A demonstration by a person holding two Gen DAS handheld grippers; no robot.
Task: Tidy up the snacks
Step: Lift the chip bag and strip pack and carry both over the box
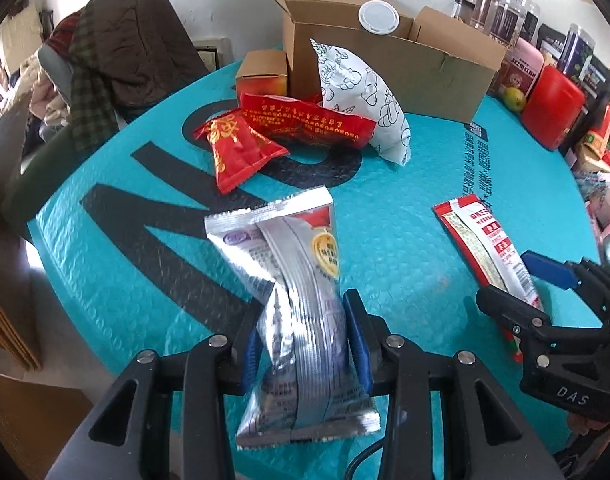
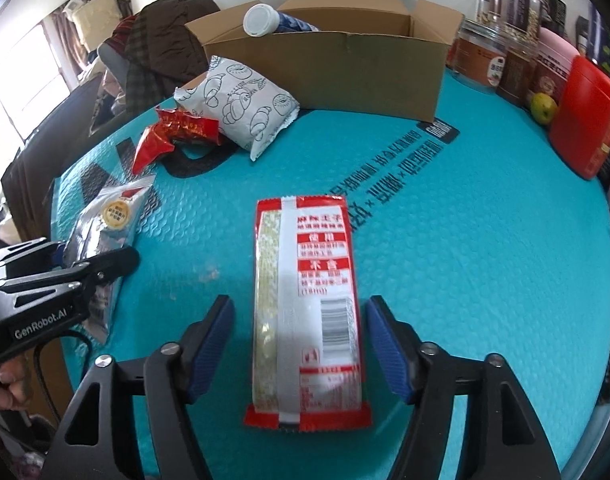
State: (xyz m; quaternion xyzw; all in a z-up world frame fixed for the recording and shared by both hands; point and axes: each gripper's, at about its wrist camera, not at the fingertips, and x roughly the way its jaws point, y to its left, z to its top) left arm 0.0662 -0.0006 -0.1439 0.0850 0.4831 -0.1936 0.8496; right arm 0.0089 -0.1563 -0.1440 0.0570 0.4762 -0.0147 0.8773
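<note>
A heap of clothes (image 1: 117,52) left of the cardboard box (image 1: 389,64) is cut off by the lens edge. Nearer than the box, the left gripper (image 1: 301,340) pinches a silver snack packet (image 1: 297,308), print blurred. Right of it, the right gripper (image 2: 301,344) stands spread around a red-and-white packet (image 2: 309,304) lying untouched on the teal bubble-wrap mat (image 2: 465,240).
</note>
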